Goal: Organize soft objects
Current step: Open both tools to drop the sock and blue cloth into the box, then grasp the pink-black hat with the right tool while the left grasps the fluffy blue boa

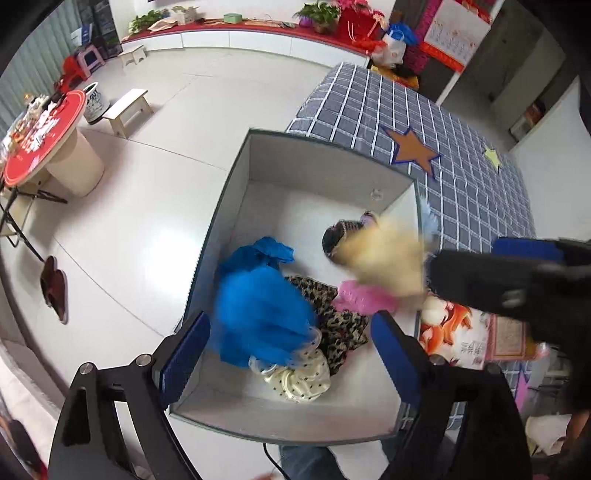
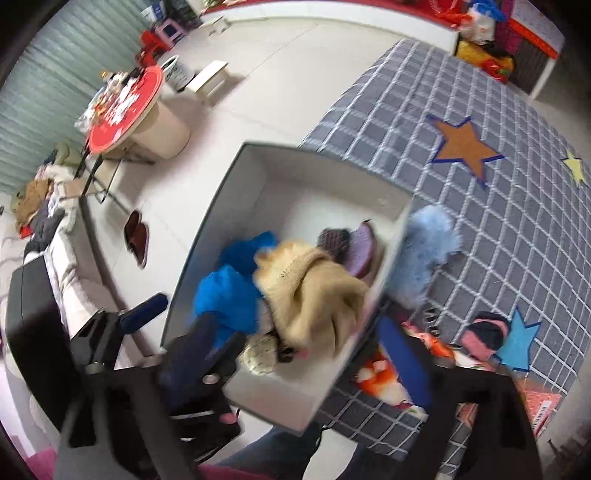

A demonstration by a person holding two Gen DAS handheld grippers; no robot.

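Both my pairs of fingers hang spread and empty over the grey box (image 1: 236, 192). The next soft thing, a fluffy light-blue toy (image 2: 424, 254), lies outside on the checked bed just right of the box wall (nearer my right fingers (image 2: 306, 350) than my left fingers (image 1: 291, 354)).

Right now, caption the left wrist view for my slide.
Open left gripper above a grey box holding a blue mesh pouf.

No lettering reads clearly; the bucket (image 1: 96, 101) at ten o'clock and the calendar (image 1: 456, 33) at one o'clock carry blurred print.
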